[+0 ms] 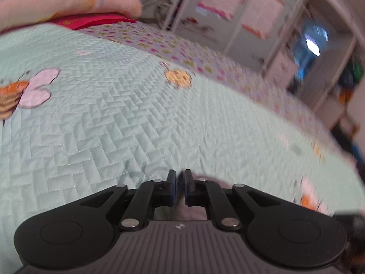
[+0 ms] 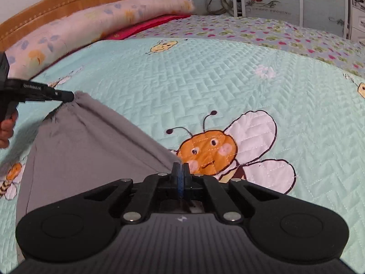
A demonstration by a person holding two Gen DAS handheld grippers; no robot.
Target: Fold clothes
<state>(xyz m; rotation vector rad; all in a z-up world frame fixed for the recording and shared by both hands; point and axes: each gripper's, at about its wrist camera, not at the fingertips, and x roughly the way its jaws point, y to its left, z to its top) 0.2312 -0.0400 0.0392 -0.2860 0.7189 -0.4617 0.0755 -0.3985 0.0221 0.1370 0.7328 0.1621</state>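
A grey cloth (image 2: 91, 146) is held stretched above the quilt (image 2: 205, 80) by two corners. The right gripper (image 2: 180, 171) is clamped tight on the near corner. The left gripper (image 2: 70, 96) is pinched on the far corner, its jaws nearly together (image 1: 180, 178).

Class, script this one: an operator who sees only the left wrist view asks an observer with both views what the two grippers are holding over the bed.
Operator: My pads look nearly closed. Is anything in them?
Observer: Yes. The left gripper pinches a bunched corner of a grey garment.
Operator: Where is the other gripper?
Observer: The right gripper is shut on the same garment further along, and the edge runs taut between the two.
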